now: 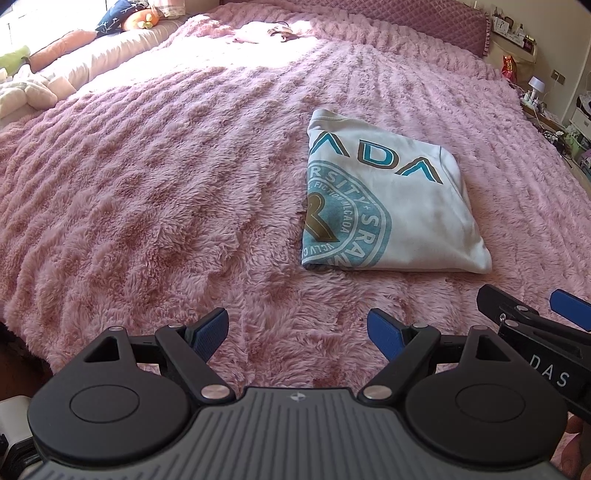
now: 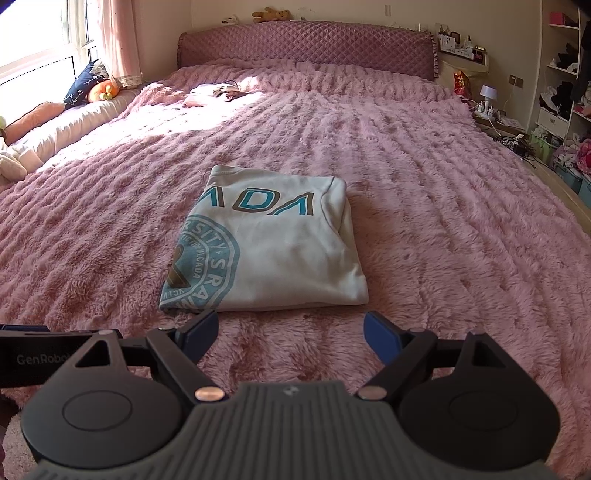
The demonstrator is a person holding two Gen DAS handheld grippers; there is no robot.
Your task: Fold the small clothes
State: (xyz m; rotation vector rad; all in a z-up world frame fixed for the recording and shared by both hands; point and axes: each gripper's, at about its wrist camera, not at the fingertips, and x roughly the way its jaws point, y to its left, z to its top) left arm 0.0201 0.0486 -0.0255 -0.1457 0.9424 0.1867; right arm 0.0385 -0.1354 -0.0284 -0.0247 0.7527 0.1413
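A white T-shirt [image 1: 391, 206] [image 2: 273, 243] with teal lettering and a round teal print lies folded into a compact rectangle on the pink fluffy blanket [image 1: 147, 184] [image 2: 443, 221]. My left gripper [image 1: 297, 332] is open over bare blanket, below and left of the shirt, holding nothing. My right gripper [image 2: 290, 332] is open too, its blue fingertips just short of the shirt's near edge and not touching it. The right gripper [image 1: 532, 314] also shows at the right edge of the left wrist view, and the left tool's body [image 2: 37, 343] appears at the left edge of the right wrist view.
Another small pale garment [image 2: 218, 94] [image 1: 262, 31] lies in sunlight near the quilted headboard [image 2: 306, 51]. Pillows and soft toys [image 2: 92, 88] line the window side on the left. A bedside shelf with a lamp [image 2: 487, 96] and cluttered storage stand to the right.
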